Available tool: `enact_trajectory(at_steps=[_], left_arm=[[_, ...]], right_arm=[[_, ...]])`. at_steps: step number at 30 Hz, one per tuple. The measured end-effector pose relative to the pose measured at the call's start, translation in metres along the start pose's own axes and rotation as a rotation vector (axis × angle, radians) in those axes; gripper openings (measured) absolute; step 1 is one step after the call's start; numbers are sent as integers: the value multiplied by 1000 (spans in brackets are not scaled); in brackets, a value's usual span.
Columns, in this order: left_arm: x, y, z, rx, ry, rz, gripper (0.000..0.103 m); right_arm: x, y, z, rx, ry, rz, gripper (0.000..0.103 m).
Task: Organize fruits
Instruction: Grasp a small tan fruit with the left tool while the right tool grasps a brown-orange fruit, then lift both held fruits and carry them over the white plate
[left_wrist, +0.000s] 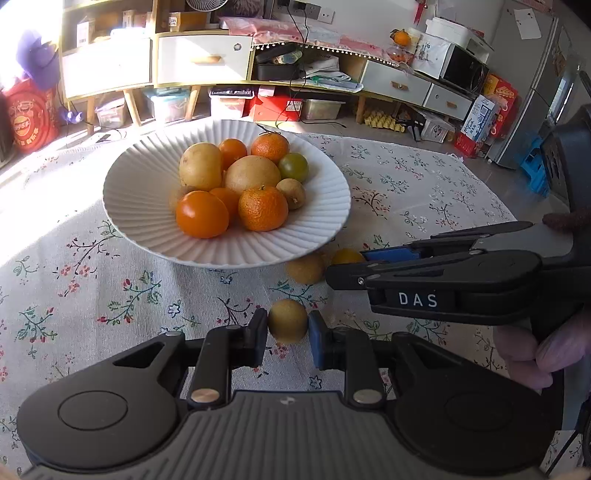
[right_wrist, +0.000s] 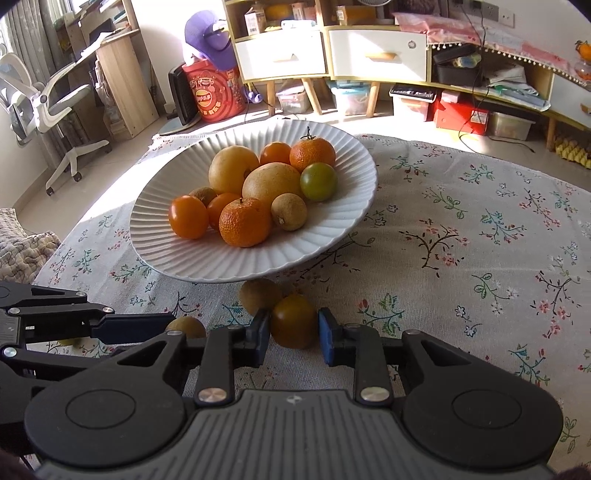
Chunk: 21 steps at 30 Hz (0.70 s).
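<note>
Tan-brown small round fruit (left_wrist: 287, 320) pinched between the fingers of the left gripper (left_wrist: 287, 328), both pads pressed on its sides, low over the floral tablecloth (left_wrist: 110, 295) of the table. Dark orange tomato-like fruit (right_wrist: 293, 321) caught between the fingers of the right gripper (right_wrist: 293, 332), narrow gap, pads against its flanks; resting on or just above the cloth, cannot tell which. Second brown fruit (right_wrist: 259, 295) just behind it, touching, half under the rim of the white ribbed bowl (right_wrist: 177, 254). Bowl set beyond both grippers, holding two mandarins (right_wrist: 245, 221), orange tomatoes (right_wrist: 188, 216), one green tomato (right_wrist: 318, 181), two large yellowish pears (right_wrist: 233, 169) and small brown fruits (right_wrist: 289, 211). Right gripper seen side-on in the left wrist view, a hand (left_wrist: 532, 354) on its grip. Further off: low cabinet with white drawers (right_wrist: 376, 55), red boxes (right_wrist: 460, 112) on the floor beneath, white office chair (right_wrist: 44, 99) at far left.
</note>
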<state>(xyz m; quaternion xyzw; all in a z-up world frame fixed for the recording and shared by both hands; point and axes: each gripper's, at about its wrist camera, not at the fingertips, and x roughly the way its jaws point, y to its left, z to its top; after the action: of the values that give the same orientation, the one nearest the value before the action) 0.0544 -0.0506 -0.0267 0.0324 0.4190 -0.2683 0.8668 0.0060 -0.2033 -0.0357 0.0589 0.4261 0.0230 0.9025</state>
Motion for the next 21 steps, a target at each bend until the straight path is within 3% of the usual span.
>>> enact_trajectory(at_steps=[12, 21], left_arm=[[-24, 4, 10, -19, -64, -33, 12], [-40, 24, 28, -88, -152, 18, 12]], right_arm=[[-29, -4, 4, 48, -55, -1, 25], [-38, -7, 18, 73, -120, 18, 25]])
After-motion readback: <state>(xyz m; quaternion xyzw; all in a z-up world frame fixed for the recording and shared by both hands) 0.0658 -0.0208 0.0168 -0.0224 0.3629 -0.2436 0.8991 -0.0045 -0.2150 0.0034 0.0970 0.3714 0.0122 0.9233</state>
